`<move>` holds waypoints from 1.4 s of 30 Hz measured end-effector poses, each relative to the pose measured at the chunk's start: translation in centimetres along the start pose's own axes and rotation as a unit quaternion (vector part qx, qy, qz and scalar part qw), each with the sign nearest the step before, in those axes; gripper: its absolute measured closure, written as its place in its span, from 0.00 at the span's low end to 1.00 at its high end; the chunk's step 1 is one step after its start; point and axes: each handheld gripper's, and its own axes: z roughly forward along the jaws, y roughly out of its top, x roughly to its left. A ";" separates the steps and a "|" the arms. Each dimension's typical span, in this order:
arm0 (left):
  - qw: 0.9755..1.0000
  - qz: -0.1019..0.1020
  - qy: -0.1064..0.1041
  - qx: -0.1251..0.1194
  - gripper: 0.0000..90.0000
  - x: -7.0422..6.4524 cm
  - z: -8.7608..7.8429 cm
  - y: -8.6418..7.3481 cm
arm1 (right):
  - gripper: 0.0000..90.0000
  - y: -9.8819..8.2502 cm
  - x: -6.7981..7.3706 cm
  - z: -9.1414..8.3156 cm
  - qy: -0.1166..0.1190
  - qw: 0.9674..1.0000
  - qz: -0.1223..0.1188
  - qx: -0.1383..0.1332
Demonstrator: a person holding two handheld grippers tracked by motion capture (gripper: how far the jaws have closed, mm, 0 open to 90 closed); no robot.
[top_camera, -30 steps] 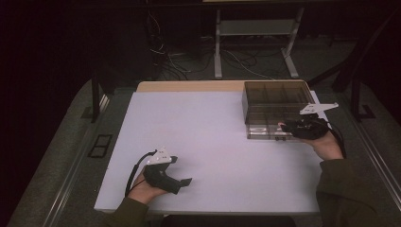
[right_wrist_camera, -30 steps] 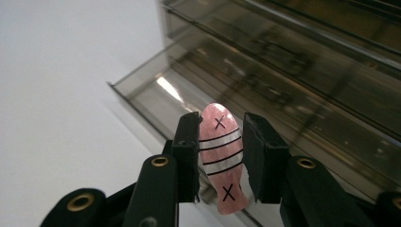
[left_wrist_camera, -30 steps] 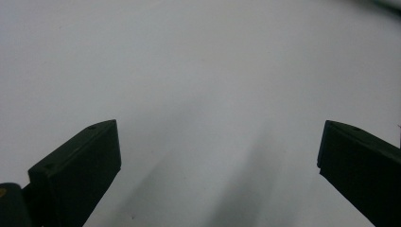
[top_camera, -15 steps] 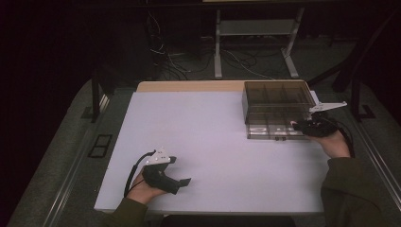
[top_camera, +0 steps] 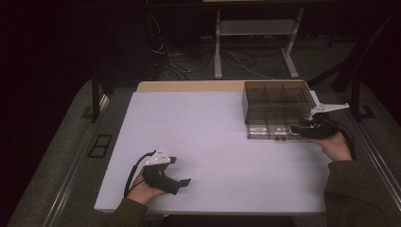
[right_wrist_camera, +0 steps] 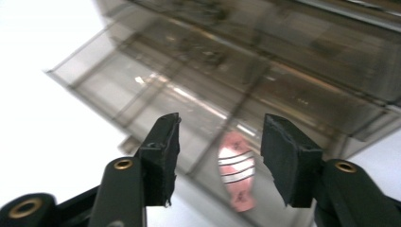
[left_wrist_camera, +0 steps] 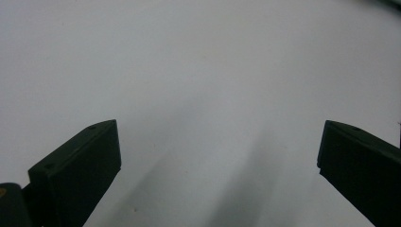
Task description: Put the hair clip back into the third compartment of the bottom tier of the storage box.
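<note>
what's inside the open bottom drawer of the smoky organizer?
In the drawer of the organizer, one small pink fish-shaped piece with white stripes lies flat, below the right claw, whose jaws stand apart. The upper compartments are too dark and blurred to read.

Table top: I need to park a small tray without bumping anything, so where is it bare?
The table is bare between the left gripper and the smoky drawer box. It's crowded at the box's front, where the right gripper sits.
</note>
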 end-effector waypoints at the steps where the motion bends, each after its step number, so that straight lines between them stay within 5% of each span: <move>1: 1.000 0.000 0.000 0.000 0.00 0.0 0.0 0.0 | 0.48 -0.1 0.4 -0.1 0.006 1.000 -0.003 0.001; 15: 1.000 0.004 0.006 0.000 0.00 0.1 -0.1 0.0 | 0.32 -1.6 4.9 -1.4 0.055 0.998 -0.011 -0.027; 29: 1.000 0.002 0.013 0.000 0.00 0.3 -0.1 -0.1 | 0.18 -4.0 9.3 -1.9 0.069 0.996 -0.035 -0.053; 42: 1.000 -0.003 0.018 -0.002 0.00 0.3 -0.2 -0.1 | 0.12 -6.1 10.9 -1.7 0.091 0.994 -0.042 -0.038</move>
